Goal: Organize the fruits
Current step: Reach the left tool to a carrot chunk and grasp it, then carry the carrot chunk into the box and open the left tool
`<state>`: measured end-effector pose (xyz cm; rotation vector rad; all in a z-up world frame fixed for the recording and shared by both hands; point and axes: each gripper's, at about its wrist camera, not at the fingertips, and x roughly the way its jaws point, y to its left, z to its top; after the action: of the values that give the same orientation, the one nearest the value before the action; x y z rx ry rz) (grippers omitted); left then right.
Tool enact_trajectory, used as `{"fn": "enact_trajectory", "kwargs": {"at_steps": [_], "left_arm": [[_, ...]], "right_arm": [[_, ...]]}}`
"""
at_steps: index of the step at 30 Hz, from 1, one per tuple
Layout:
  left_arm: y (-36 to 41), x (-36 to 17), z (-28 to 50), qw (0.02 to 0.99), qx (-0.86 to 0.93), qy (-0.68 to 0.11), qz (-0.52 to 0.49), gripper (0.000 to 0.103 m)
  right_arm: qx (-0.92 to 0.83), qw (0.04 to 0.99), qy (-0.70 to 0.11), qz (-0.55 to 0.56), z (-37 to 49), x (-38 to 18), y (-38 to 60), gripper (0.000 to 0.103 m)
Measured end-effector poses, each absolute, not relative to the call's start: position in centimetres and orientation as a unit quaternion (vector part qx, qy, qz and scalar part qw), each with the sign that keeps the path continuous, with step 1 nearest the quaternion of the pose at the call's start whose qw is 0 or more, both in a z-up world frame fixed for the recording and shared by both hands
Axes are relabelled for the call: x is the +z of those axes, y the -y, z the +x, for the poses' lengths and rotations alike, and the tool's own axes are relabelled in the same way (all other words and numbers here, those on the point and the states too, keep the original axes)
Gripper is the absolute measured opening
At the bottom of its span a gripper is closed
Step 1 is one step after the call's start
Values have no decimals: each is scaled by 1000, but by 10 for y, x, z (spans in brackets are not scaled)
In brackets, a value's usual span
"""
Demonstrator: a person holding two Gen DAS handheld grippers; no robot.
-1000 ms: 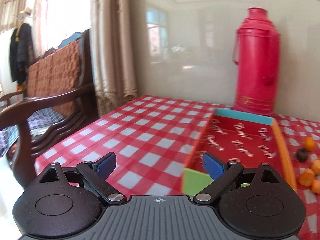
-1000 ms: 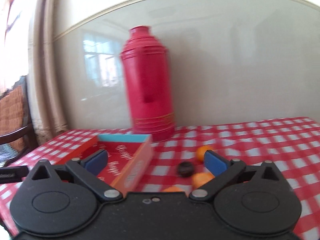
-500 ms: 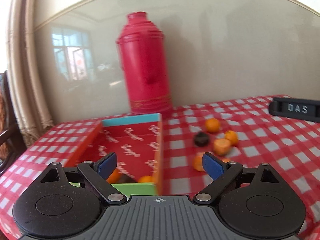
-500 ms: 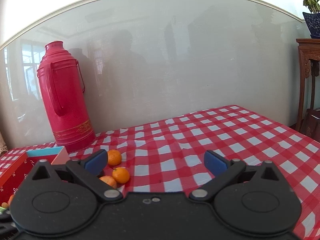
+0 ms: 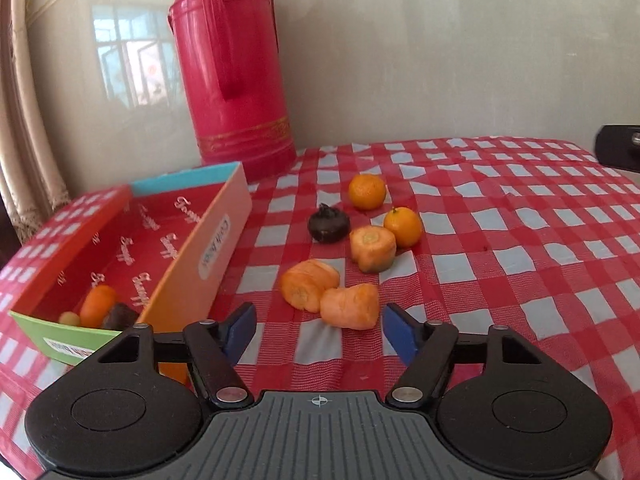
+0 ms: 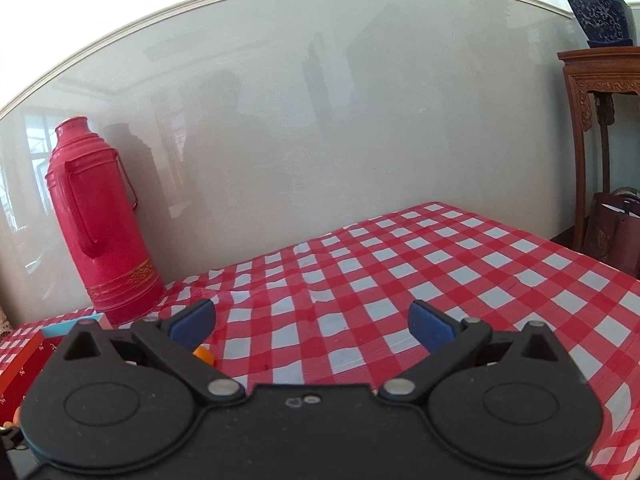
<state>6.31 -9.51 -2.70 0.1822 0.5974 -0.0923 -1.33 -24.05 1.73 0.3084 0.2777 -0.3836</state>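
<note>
In the left wrist view, several pieces lie on the red checked tablecloth: three orange carrot chunks, the nearest [image 5: 351,306] just ahead of my open, empty left gripper [image 5: 319,334], two small oranges [image 5: 367,191] and a dark round fruit [image 5: 329,224]. A shallow red box [image 5: 218,248] to their left holds a carrot piece [image 5: 98,304] and a dark fruit [image 5: 120,316]. My right gripper [image 6: 312,322] is open and empty over bare cloth; one orange [image 6: 203,354] peeks beside its left finger.
A tall red thermos [image 5: 234,68] stands at the wall behind the box; it also shows in the right wrist view [image 6: 100,220]. A wooden stand [image 6: 600,128] with a potted plant is at far right. The right gripper's body [image 5: 618,146] shows at the left view's right edge.
My left gripper has swung right, from the chair and box to over the loose fruit, and come lower and closer. My right gripper has swung right, away from the fruit.
</note>
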Motion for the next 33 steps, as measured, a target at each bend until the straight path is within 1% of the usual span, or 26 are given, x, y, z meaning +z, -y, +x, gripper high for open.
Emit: {"fn": "enact_trajectory", "kwargs": {"at_steps": [2, 11, 13, 15, 22, 29, 33], "left_arm": [[102, -30, 67, 948, -46, -304, 86, 58], [111, -39, 85, 944, -37, -321, 58, 57], [112, -39, 87, 944, -41, -322, 53, 50], [113, -39, 87, 945, -45, -321, 49, 39], [114, -38, 80, 952, -49, -298, 53, 32], [108, -35, 76, 955, -44, -286, 65, 30], [98, -24, 68, 965, -26, -252, 74, 30]], "right_arm": [[-191, 960, -136, 154, -15, 17, 243, 97], [-189, 958, -157, 145, -13, 6, 246, 97], [-189, 958, -161, 144, -11, 4, 245, 97], [-189, 958, -164, 142, -10, 3, 244, 97], [-185, 957, -172, 141, -7, 0, 242, 97], [-178, 957, -174, 147, -6, -1, 242, 97], [-175, 958, -172, 148, -6, 0, 241, 97]]}}
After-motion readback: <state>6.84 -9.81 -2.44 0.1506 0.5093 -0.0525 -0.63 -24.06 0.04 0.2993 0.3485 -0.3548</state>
